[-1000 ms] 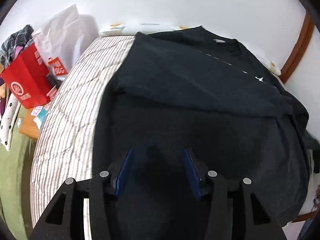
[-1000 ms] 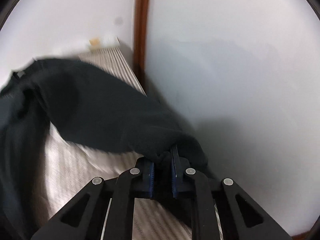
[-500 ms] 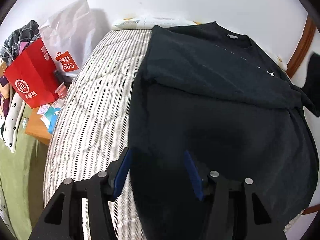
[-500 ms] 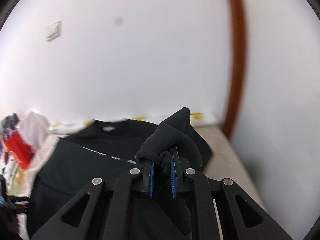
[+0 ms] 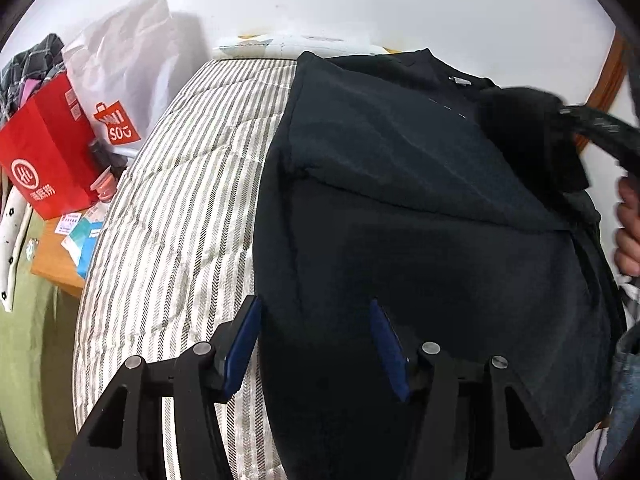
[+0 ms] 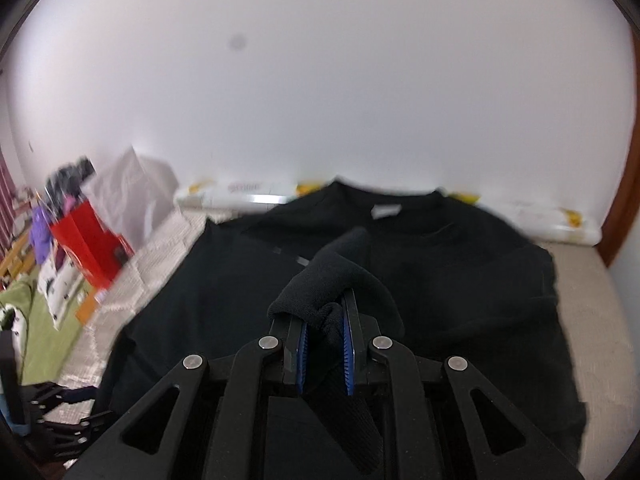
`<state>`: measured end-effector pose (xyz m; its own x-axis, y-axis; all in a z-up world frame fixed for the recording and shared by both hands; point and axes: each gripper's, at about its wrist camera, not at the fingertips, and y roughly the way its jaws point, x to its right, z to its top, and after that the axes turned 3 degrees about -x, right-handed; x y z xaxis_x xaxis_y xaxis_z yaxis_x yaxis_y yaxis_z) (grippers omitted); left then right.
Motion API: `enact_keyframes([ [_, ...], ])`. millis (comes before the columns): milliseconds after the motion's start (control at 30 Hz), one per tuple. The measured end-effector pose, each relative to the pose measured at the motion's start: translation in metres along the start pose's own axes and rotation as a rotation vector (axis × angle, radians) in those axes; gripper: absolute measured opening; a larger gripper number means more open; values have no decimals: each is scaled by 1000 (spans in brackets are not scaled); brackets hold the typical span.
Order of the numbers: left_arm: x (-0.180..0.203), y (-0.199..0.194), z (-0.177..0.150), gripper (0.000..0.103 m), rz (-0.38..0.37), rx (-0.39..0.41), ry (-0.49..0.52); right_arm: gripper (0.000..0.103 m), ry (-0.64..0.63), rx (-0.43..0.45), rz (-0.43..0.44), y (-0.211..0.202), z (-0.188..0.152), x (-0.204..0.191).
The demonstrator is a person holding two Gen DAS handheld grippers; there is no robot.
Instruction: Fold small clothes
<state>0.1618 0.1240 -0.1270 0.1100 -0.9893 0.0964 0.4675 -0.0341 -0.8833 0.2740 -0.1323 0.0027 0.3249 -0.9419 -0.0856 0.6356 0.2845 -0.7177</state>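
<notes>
A black sweatshirt (image 5: 420,240) lies spread on the striped mattress (image 5: 180,220), neck label toward the wall, with its left part folded over the body. My left gripper (image 5: 316,320) hangs open just above the shirt's near left edge; one blue pad (image 5: 244,344) is over the mattress and the other over the cloth. My right gripper (image 6: 324,320) is shut on the black sleeve cuff (image 6: 340,268) and holds it in the air above the middle of the sweatshirt (image 6: 460,280). In the left wrist view the lifted sleeve (image 5: 520,128) shows at the upper right.
Left of the bed stand a red paper bag (image 5: 48,152), a white shopping bag (image 5: 120,80) and a small wooden table (image 5: 60,264) with packets. A white wall runs behind the bed, with a brown door frame (image 5: 604,80) at the right. A person's hand (image 5: 628,232) is at the right edge.
The right gripper has swung the sleeve from beside the right wall up and leftward over the shirt. The left gripper has drifted toward the shirt's left edge, which its jaws now straddle.
</notes>
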Motion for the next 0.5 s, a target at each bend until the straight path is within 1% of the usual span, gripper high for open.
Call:
enact_keyframes([
  [100, 0, -1, 1, 55, -1, 0, 12, 17, -2, -41, 1, 26, -11, -5],
  [133, 0, -1, 1, 55, 1, -1, 15, 19, 5, -48, 3, 29, -14, -3],
  [200, 3, -1, 2, 55, 3, -2, 25, 30, 26, -55, 10, 32, -18, 4],
  [267, 5, 0, 2, 56, 2, -3, 32, 61, 38, -64, -15, 26, -21, 14],
  [300, 6, 0, 2, 56, 1, -5, 33, 66, 35, -71, -32, 24, -23, 19],
  [367, 9, -1, 1, 56, -3, -6, 33, 75, 17, -77, -40, 16, -27, 27],
  [400, 11, -2, 1, 56, -5, -6, 33, 78, 4, -96, -49, 12, -31, 32],
  [467, 14, -3, 0, 56, -4, -7, 34, 81, -25, -117, -67, 1, -38, 40],
  [500, 17, -5, 0, 56, -6, -6, 39, 82, -43, -107, -82, -9, -43, 45],
])
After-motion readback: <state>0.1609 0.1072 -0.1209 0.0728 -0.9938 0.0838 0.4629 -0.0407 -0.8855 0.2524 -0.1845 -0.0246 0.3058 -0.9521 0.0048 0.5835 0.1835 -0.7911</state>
